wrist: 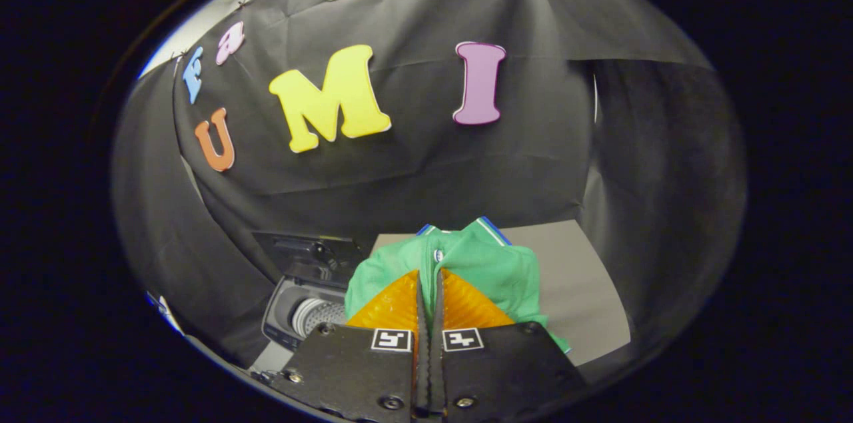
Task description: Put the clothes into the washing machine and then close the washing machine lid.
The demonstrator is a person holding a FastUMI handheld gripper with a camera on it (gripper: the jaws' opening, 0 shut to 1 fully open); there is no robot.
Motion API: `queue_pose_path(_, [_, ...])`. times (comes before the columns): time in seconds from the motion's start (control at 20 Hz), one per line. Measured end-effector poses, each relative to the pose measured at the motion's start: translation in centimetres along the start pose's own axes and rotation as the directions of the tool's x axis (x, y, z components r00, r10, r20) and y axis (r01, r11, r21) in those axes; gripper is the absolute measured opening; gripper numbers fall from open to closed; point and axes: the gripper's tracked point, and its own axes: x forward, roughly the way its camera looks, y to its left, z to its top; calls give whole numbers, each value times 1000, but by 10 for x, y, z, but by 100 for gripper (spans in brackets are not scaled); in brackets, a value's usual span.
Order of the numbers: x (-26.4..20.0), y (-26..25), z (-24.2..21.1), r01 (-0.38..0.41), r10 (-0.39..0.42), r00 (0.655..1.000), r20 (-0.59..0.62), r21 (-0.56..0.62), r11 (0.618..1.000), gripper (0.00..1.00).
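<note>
while its lid stands open, the tool [430, 280] grips a green garment [493, 263].

The garment [466, 260] lies on the worktop [586, 290], pinched between the fingers [430, 280]; the open washing machine [303, 306] stands left of it.

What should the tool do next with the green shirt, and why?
Probably carry the green shirt sideways over the washing machine. The tool looks shut on the shirt, pinching the cloth between its fingers, and the machine's lid stands open beside it, drum showing, so the shirt likely goes there next.
</note>
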Motion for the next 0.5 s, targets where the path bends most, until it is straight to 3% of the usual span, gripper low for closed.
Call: queue_pose_path(0.5, [5, 120, 22, -199, 200, 980, 7, -77, 977, 4])
